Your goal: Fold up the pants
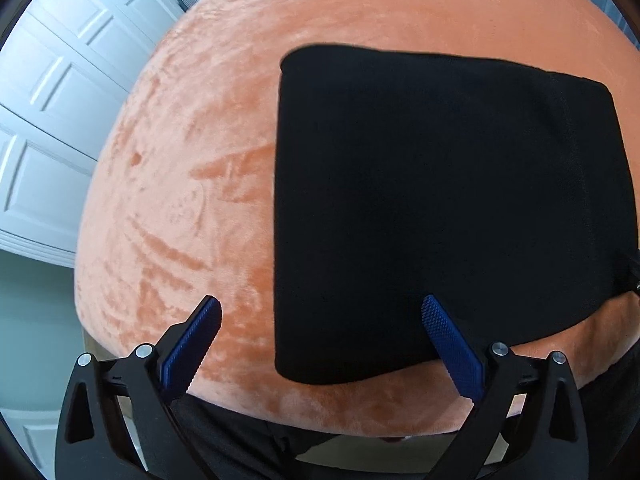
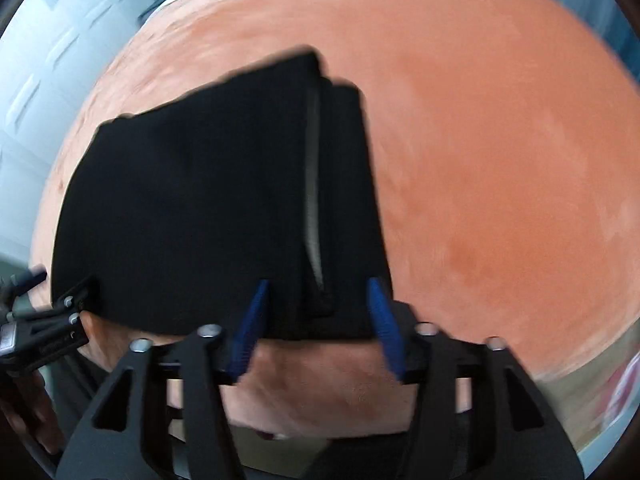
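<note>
the black pants [image 1: 448,216] lie folded into a thick, near-square block on an orange plush blanket [image 1: 224,168], whose short velvety nap shows brushed streaks and darker smears. the fabric of the pants is matte and dense, with soft rounded corners. in the right wrist view the pants [image 2: 192,220] show stacked layers along their right side, with a narrow pale grey strip [image 2: 314,184] running down between the folds; that view is blurred. the left gripper [image 1: 322,314] stands with its jaws spread wide, holding nothing: one ribbed blue pad [image 1: 192,350] is over bare blanket, the other over the near left corner of the pants. the right gripper [image 2: 320,290] is about half open, its two blue fingers straddling the near right corner of the folded stack, and neither pad clearly presses on the cloth. white panelled doors [image 1: 52,92] stand beyond the blanket's left edge. the left gripper [image 2: 36,320] shows dark and blurred at the right view's left edge.
</note>
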`<state>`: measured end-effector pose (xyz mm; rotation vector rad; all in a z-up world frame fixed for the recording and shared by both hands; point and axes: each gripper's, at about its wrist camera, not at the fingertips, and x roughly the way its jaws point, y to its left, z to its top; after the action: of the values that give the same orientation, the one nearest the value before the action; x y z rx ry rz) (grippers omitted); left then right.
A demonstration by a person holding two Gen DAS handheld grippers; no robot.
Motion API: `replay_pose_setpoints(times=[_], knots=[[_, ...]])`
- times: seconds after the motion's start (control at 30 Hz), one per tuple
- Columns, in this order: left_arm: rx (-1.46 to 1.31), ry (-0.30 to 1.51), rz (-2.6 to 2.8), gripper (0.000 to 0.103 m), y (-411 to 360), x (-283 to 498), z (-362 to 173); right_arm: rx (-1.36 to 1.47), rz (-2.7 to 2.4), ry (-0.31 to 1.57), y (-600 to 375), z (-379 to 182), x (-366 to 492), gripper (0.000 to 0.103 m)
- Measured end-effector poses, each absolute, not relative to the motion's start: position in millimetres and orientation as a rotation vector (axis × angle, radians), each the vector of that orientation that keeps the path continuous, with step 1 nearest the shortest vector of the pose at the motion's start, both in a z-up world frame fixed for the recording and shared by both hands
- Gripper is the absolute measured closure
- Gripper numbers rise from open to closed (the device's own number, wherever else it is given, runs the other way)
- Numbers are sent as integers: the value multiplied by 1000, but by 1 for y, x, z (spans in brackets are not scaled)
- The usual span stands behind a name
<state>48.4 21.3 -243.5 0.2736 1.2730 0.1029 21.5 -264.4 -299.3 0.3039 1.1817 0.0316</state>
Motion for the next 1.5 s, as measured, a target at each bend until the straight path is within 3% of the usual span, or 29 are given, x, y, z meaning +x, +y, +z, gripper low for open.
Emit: replay_pose_setpoints(times=[0.2, 0.27, 0.33, 0.5, 0.8, 1.17, 1.5], knots=[[219, 1284, 82, 5, 32, 53, -240, 389, 85, 1180, -275, -265, 19, 45], [198, 1298, 70, 5, 35, 55, -238, 389, 90, 1162, -276, -255, 24, 40], [186, 1302, 57, 5, 38, 56, -235, 390, 79, 1153, -277, -250, 31, 28], [113, 1304, -26, 5, 47, 56, -227, 382, 76, 1156, -270, -243, 31, 14], [-348, 1386, -270, 5, 111, 87, -248, 525, 162, 1183, -287, -265, 44, 12], [-313, 1439, -294, 5, 109, 116, -273, 624, 154, 1288, -282, -311, 56, 7], [-301, 1345, -250, 5, 108, 103, -273, 564, 106, 1209, -264, -317, 57, 5]])
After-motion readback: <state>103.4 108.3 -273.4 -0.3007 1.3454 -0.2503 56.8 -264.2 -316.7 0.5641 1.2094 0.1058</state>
